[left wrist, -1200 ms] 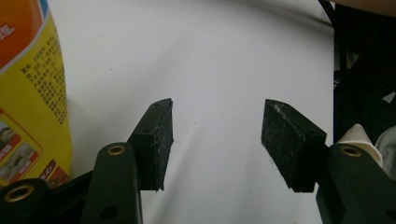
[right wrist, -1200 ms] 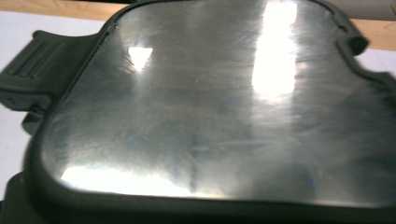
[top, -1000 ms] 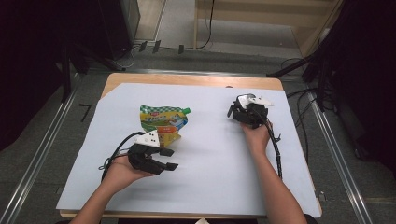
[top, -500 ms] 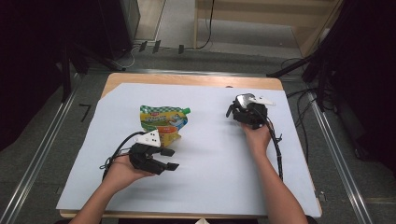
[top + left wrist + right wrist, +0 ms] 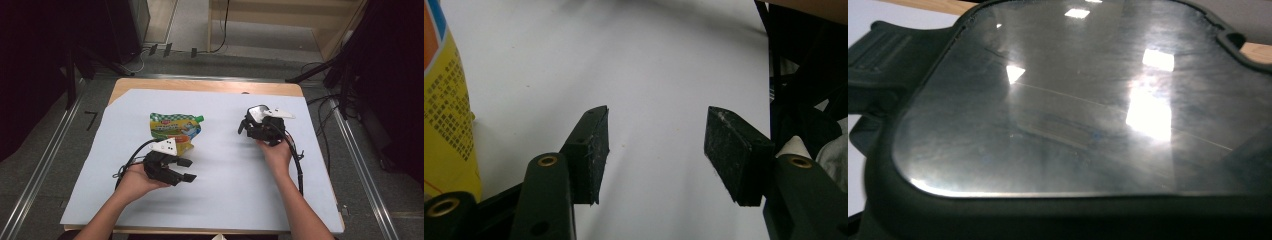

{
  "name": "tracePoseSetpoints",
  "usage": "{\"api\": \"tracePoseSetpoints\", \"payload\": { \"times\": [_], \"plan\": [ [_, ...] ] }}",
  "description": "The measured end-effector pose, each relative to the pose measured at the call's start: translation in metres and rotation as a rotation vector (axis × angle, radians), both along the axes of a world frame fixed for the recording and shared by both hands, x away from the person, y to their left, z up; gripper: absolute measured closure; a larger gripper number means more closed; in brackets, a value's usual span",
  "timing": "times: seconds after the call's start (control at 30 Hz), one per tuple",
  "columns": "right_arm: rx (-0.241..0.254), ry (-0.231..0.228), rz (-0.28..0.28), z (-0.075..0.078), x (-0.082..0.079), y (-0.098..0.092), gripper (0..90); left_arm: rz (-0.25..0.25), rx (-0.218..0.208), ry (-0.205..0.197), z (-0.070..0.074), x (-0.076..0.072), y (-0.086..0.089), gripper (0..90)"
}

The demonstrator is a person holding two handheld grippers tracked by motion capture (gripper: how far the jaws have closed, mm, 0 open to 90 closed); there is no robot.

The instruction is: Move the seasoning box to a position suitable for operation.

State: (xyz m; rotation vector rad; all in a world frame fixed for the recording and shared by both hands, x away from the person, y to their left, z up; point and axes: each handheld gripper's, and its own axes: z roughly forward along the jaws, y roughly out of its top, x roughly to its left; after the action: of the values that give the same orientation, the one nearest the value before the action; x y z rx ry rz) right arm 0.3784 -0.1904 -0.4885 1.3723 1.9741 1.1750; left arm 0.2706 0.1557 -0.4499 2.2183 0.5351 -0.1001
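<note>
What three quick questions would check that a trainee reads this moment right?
1. True or false: the left gripper holds the pouch.
2. The pouch lies: A on the white sheet; B on the floor; C on a plate.
3. In the left gripper view, at which edge does the pouch show?

Key: 1 false, the jaws stand open with only sheet between them. 2 A. 3 the left edge.

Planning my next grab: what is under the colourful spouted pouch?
The green-and-yellow spouted pouch lies flat on the pale sheet covering the wooden table. Anything beneath the pouch itself is hidden.
</note>
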Motion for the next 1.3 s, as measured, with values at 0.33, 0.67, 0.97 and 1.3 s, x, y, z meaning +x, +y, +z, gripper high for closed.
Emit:
{"api": "tracePoseSetpoints", "payload": {
  "times": [0.33, 0.67, 0.97, 1.3],
  "plan": [
    [-0.011, 0.008, 0.051, 0.001, -0.025, 0.002, 15.4, -0.028, -0.004, 0.008, -0.001, 0.007, -0.01, 43.5],
    [-0.012, 0.015, 0.132, 0.002, -0.055, 0.014, 15.5, -0.051, -0.01, 0.024, -0.002, 0.014, -0.02, 43.0],
    [-0.017, 0.014, 0.195, 0.001, -0.074, 0.028, 15.5, -0.051, -0.008, 0.023, -0.002, 0.016, -0.023, 43.1],
    [-0.029, 0.021, 0.288, -0.007, -0.085, 0.056, 15.5, -0.05, -0.005, 0.02, -0.001, 0.015, -0.023, 43.3]
  ]
}}
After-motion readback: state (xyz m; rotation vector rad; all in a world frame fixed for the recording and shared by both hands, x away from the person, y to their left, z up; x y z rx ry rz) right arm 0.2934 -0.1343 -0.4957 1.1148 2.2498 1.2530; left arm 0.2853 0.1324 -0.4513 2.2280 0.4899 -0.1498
